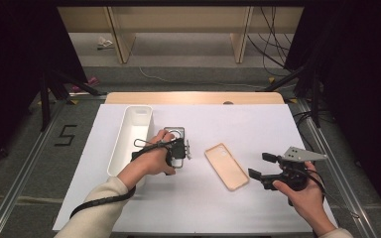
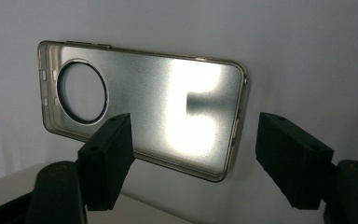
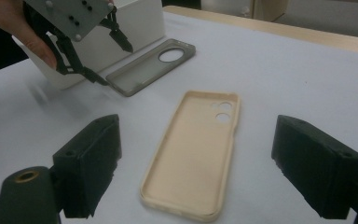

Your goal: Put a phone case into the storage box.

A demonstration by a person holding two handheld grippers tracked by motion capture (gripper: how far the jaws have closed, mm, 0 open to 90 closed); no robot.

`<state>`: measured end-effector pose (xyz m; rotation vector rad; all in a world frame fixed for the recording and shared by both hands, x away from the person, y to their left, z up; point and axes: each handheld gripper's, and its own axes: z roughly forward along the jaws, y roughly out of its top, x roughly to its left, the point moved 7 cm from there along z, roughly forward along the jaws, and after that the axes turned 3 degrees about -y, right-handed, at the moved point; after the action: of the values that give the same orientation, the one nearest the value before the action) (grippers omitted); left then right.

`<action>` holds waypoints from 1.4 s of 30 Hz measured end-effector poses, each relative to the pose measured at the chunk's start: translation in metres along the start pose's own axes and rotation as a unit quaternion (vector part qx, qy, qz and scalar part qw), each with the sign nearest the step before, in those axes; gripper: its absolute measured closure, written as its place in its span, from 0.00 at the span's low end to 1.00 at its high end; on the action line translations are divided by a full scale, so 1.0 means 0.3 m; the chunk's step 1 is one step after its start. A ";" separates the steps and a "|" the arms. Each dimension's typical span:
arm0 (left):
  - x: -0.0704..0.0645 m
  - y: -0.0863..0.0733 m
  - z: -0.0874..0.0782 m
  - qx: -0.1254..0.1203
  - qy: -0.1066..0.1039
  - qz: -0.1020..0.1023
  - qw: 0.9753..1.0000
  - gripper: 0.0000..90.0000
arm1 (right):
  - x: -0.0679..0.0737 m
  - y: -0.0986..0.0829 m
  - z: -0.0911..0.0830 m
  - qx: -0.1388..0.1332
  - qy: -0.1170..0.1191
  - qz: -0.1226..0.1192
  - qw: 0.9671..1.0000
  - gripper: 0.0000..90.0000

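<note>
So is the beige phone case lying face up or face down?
Face up. The beige phone case lies flat on the table with its hollow inside and raised rim showing, camera holes at the far end.

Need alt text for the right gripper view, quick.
A beige phone case lies open side up on the white table, between the open right gripper's black jaws. Beyond it, the left gripper hovers over a grey phone case beside a white bin.

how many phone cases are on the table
2. A grey phone case with a round camera hole lies beside the white bin, at the left gripper. A beige phone case lies mid-table, ahead of the right gripper.
</note>
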<state>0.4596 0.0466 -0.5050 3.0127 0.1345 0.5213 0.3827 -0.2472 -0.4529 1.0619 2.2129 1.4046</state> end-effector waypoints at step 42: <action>-0.029 -0.004 0.067 0.029 -0.052 0.081 0.995 0.65 | 0.003 0.000 0.000 0.000 0.001 -0.001 1.000 0.19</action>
<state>0.4582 0.0457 -0.5269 3.1156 -0.1057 0.3787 0.3821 -0.2466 -0.4527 1.0590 2.2142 1.4056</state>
